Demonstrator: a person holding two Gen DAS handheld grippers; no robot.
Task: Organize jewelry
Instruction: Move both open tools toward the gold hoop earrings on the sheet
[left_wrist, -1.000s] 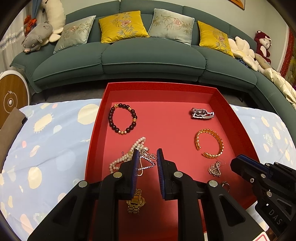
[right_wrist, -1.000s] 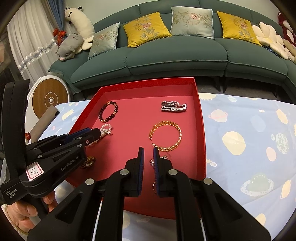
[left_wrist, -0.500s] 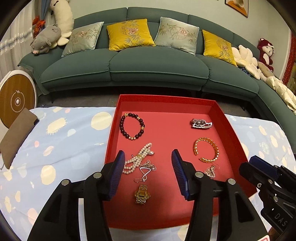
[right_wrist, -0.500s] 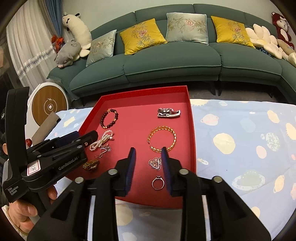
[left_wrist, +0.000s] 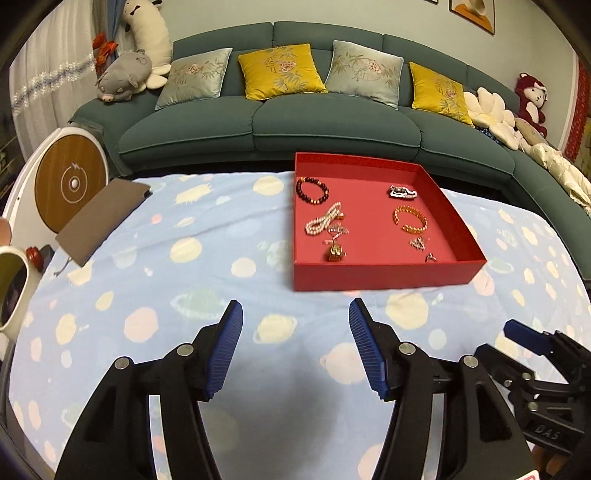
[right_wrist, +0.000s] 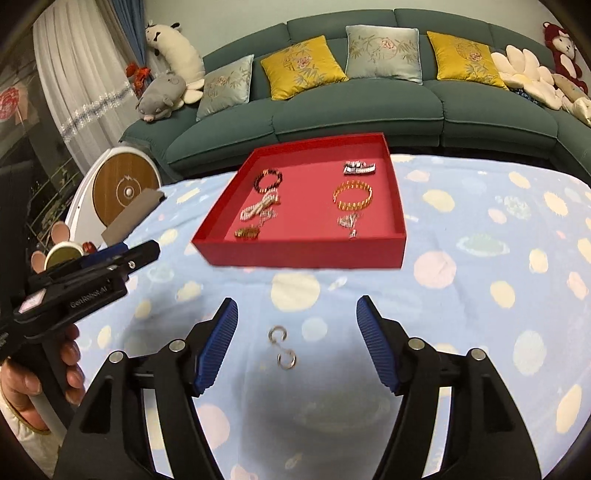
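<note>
A red tray (left_wrist: 380, 275) (right_wrist: 303, 254) sits on the blue spotted cloth and holds several pieces: a dark bead bracelet (left_wrist: 312, 190), a pearl strand (left_wrist: 323, 223), a gold bangle (left_wrist: 410, 221) (right_wrist: 352, 195), a small gold piece (left_wrist: 335, 253), a silver clip (left_wrist: 402, 192) and a ring (left_wrist: 430, 258). Two small silver hoop earrings (right_wrist: 282, 347) lie on the cloth between my right gripper's fingers. My left gripper (left_wrist: 295, 347) is open and empty, well in front of the tray. My right gripper (right_wrist: 297, 343) is open above the earrings.
A brown flat pouch (left_wrist: 101, 219) lies at the cloth's far left. A round white and wood device (left_wrist: 70, 182) stands beyond it. A green sofa (left_wrist: 314, 122) with cushions runs behind the table. A white cup (left_wrist: 11, 288) is at the left edge.
Both grippers have pulled back from over the tray to the near side of the cloth and opened wide. The two hoop earrings have come into the right wrist view.
</note>
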